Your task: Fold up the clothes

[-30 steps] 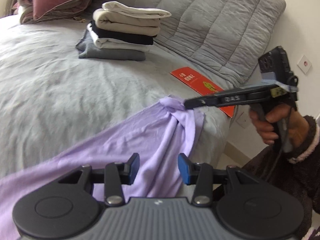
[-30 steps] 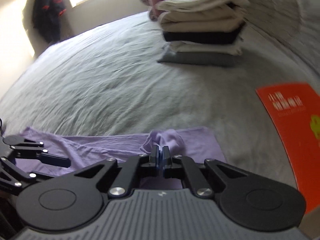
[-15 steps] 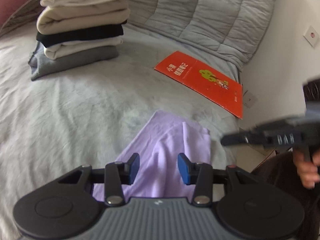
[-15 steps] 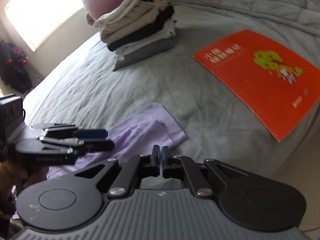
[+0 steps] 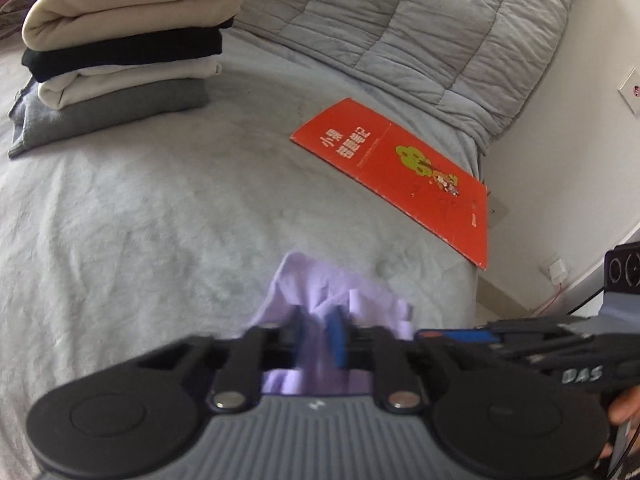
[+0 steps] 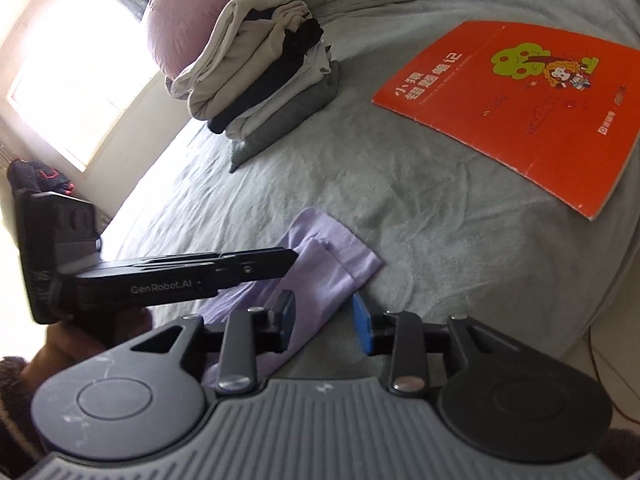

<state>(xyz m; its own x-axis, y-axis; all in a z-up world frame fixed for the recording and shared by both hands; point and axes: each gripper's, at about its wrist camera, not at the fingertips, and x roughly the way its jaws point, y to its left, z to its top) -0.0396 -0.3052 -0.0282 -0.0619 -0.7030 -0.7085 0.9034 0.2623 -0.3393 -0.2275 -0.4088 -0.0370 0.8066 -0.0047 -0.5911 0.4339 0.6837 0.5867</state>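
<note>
- Lilac garment (image 6: 320, 264) lies at the bed's (image 5: 140, 220) near edge, pinched by the left gripper (image 5: 318, 338).
- Right gripper (image 6: 324, 320) is opening, pads clear of cloth.
- Orange booklet (image 5: 404, 176) and folded stack (image 5: 120, 52) lie beyond.
- Left pads blurred.

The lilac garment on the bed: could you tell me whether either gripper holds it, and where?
The left gripper is shut on the lilac garment near its bunched end at the bed's edge. The right gripper is opening, its pads clear of the cloth.

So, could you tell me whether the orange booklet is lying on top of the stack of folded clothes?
No, the orange booklet lies flat on the bed, apart from the stack.
</note>
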